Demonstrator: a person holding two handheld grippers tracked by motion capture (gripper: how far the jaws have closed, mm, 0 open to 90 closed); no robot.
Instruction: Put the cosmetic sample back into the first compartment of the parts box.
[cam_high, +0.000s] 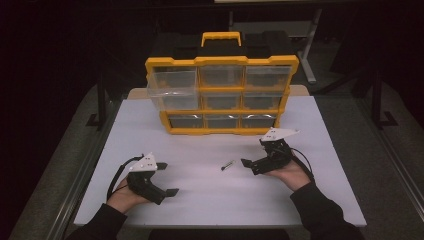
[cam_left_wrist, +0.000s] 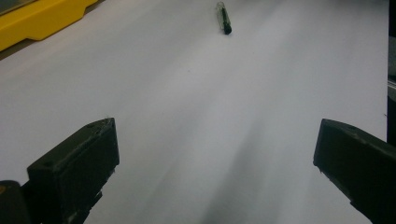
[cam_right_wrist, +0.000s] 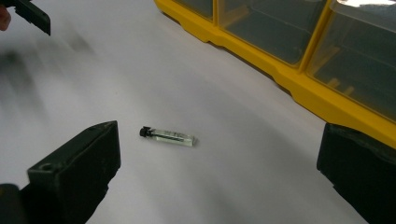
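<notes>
Vial (cam_high: 228, 165): one small clear glass tube with a black cap, lying flat on its side on the white table (cam_high: 210, 200), in open space between the two grippers and in front of the organiser. In the right gripper view the vial (cam_right_wrist: 167, 136) lies ahead of the jaws, cap toward the left of that view, touching neither jaw; in the left gripper view it (cam_left_wrist: 223, 17) lies well ahead, far from the jaws. Right gripper (cam_high: 255, 159): held in the person's right hand, resting low at the table, jaws set wide apart, nothing between them, the vial just beside its tips. Left gripper (cam_high: 167, 178): held in the left hand, near the table's front left, jaws likewise wide apart and gripping nothing, well apart from the vial. Yellow organiser (cam_high: 222, 61): stands upright at the far middle of the table, black body behind, yellow carry handle on top, three rows of three clear drawers. Top-left drawer (cam_high: 172, 82) is pulled forward out of the frame; the other eight sit flush. Contents of the pulled drawer cannot be made out through its clear walls; the lower drawers seen in the right gripper view (cam_right_wrist: 275, 32) show no distinct items, only reflections and dim interiors.
</notes>
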